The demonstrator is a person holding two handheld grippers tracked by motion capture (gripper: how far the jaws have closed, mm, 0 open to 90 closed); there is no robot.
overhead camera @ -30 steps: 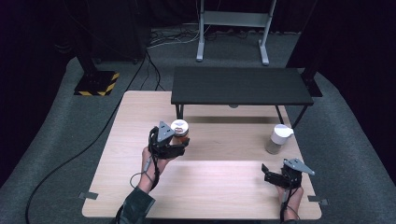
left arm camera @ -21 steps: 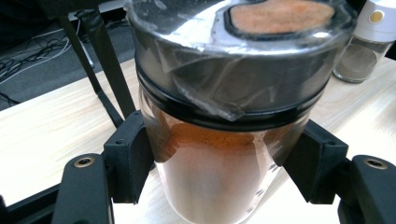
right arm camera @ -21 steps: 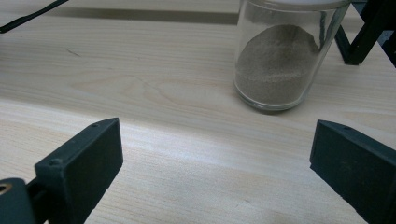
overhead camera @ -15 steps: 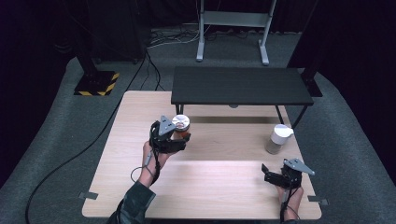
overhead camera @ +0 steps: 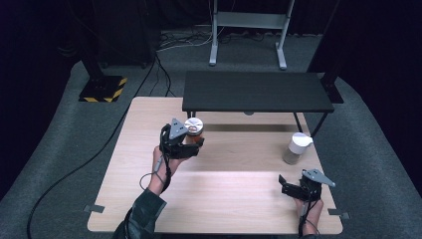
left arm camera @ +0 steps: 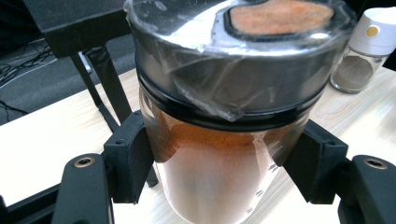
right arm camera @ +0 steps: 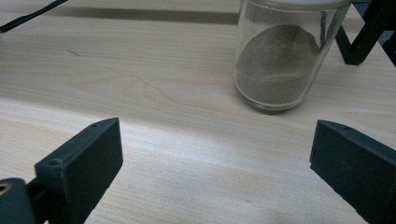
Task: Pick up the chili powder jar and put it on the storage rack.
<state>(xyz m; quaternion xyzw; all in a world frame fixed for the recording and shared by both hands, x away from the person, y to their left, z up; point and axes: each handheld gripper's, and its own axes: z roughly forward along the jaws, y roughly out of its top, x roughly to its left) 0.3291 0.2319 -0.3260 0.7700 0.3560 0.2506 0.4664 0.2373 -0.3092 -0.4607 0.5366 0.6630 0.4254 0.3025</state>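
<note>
A glass jar of orange-red powder (left arm camera: 219, 163) with a silver lid wrapped in clear film sits between the two black jaws of my left gripper (overhead camera: 191, 145), which is shut on it. The high view shows that jar (overhead camera: 194, 129) held over the left middle of the wooden table (overhead camera: 219, 199). A second glass jar (right arm camera: 280, 60) with grey-brown powder and a white cap stands upright on the table at the right (overhead camera: 297, 148). My right gripper (overhead camera: 286, 188) lies low near the front right corner, open, jaws wide apart and nothing between them, short of the white-capped jar.
A low black shelf (overhead camera: 256, 90) on thin legs stands across the back of the table, its leg (left arm camera: 100, 88) just behind the held jar. A black cable (overhead camera: 94, 154) runs over the grey carpet at the left. A metal stand (overhead camera: 249, 30) rises behind.
My left gripper has carried the orange-powder jar a little to the right and toward the shelf. The right gripper and the white-capped jar have stayed in place.
</note>
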